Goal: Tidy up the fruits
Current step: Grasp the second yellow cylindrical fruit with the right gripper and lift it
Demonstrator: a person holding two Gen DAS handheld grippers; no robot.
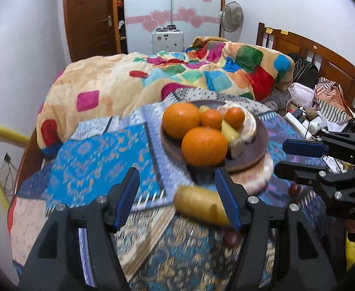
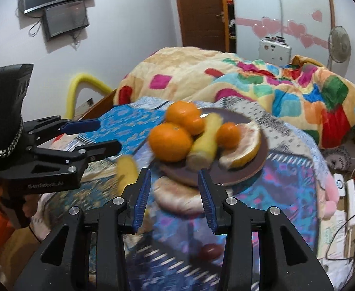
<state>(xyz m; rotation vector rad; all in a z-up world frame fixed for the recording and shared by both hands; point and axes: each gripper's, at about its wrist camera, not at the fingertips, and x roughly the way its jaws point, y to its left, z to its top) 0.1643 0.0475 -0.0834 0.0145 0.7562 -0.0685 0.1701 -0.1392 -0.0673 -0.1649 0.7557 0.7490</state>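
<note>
At lower centre, the soft, bruisable banana point(image 1: 201, 205) is best gripped mid-length by the spread, empty left tool point(image 1: 177, 198); the right tool point(image 2: 175, 198) is likewise spread.

4 oranges point(image 1: 180, 123), 1 plate point(image 1: 260, 143), approx 2 plums point(image 2: 210, 252), blurry

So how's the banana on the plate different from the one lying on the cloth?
The plate banana rests among oranges on the brown plate; the loose banana lies on the patterned cloth, beside the open left gripper. The loose one looks blurred. Both are yellow.
</note>
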